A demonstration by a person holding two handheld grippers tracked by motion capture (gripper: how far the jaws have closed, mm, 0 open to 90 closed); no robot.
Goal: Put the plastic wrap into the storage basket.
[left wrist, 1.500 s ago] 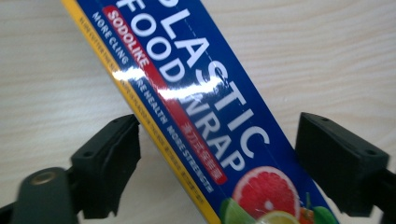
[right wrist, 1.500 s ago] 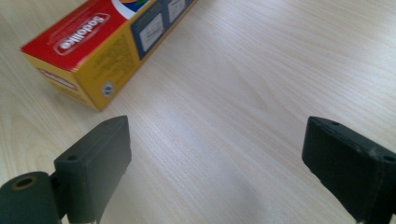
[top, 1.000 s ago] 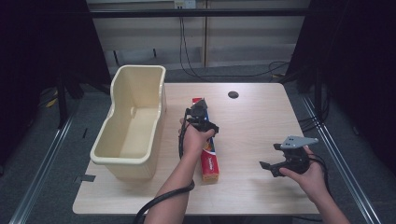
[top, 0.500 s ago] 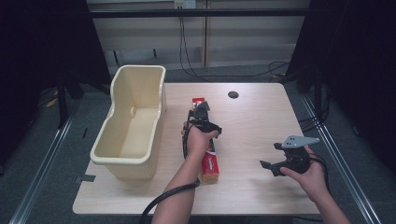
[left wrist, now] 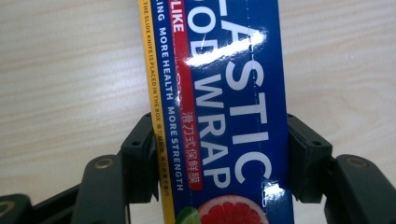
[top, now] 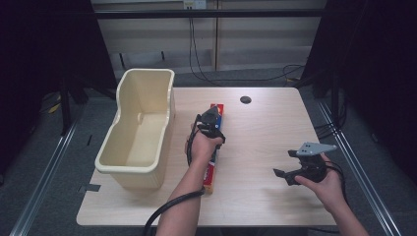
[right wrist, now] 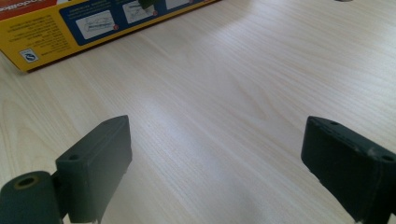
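A long plastic-wrap box lies flat near the middle of the table, running near to far, just right of a cream tub. The left gripper sits over the box's far half, and in the left gripper view its jaws stand one at each long side of the box, pressed against it. The right gripper is held above the near right part of the table, well apart from the box, jaws spread wide with bare wood between them. A dark round hole marks the far side.
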